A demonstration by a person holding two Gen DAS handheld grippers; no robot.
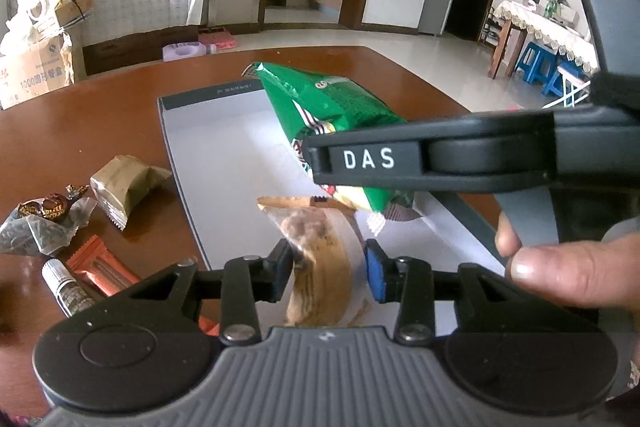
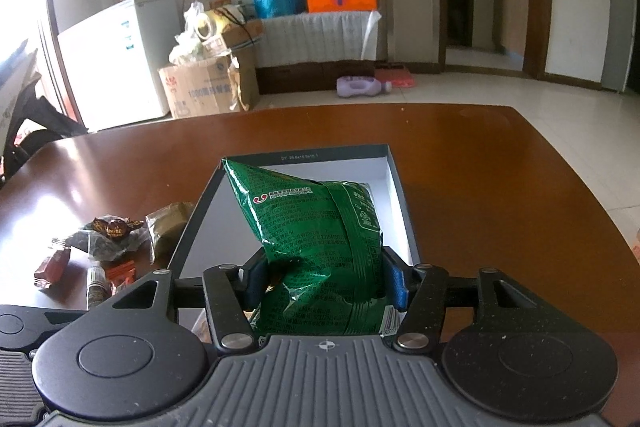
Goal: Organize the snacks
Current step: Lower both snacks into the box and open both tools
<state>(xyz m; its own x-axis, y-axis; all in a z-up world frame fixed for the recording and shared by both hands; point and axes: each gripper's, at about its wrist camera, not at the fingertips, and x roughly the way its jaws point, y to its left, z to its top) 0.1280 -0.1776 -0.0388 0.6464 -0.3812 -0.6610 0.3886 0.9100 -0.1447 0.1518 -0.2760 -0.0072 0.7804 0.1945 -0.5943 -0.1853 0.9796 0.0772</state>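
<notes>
Box (image 2: 400, 195) at frame centre on surface (image 2: 500, 187), open side up. Chip bag (image 2: 316, 227) above box, lower end between right gripper (image 2: 326, 285) fingers. Pastry packet (image 1: 320, 267) above box near edge, between left gripper (image 1: 328, 273) fingers, below chip bag in left wrist view. Loose snack pile (image 1: 72, 219) on surface, left of box.

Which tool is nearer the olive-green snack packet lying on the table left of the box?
Left. The left tool holds a tan snack over the box, beside the olive-green packet. The right tool grips the green bag farther right over the box.
</notes>
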